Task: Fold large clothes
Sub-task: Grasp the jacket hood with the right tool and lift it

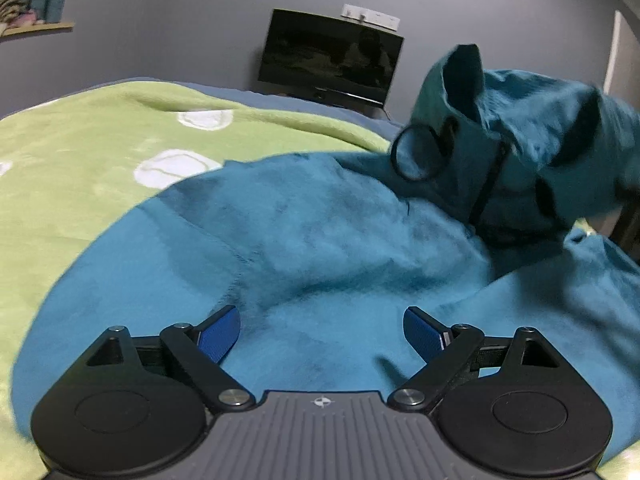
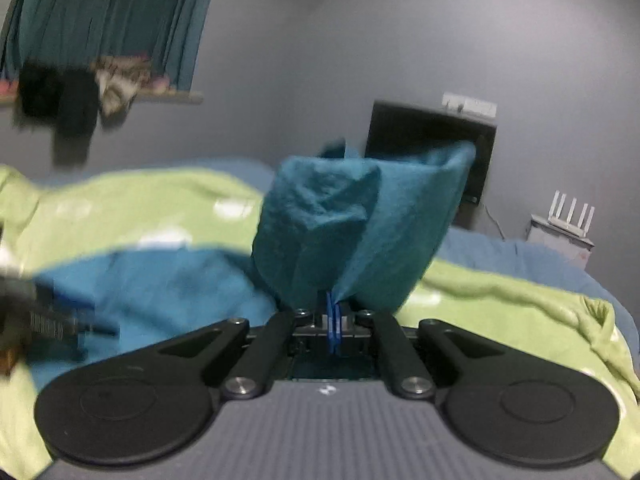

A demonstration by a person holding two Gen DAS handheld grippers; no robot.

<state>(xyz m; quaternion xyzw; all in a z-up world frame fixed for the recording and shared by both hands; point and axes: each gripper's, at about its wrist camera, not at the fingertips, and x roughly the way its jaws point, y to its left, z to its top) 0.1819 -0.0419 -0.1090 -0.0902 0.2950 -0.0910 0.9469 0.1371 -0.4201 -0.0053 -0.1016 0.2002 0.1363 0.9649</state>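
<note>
A large teal fleece garment [image 1: 312, 240] lies spread on a green blanket [image 1: 72, 152] on the bed. My left gripper [image 1: 322, 330] is open and empty, its blue pads just above the flat teal cloth. My right gripper [image 2: 333, 316] is shut on a fold of the teal garment [image 2: 352, 224] and holds it up off the bed. In the left wrist view that lifted part [image 1: 520, 144] hangs at the right, with a black cord loop [image 1: 416, 152] on it. The left gripper [image 2: 60, 320] shows blurred at the left edge of the right wrist view.
A dark monitor [image 1: 332, 60] stands against the grey wall beyond the bed. A white router [image 2: 568, 224] sits at the right. Teal curtains [image 2: 108, 16] and clothes [image 2: 72, 100] hang over a window sill at the left. A blue sheet [image 2: 520, 256] shows under the blanket.
</note>
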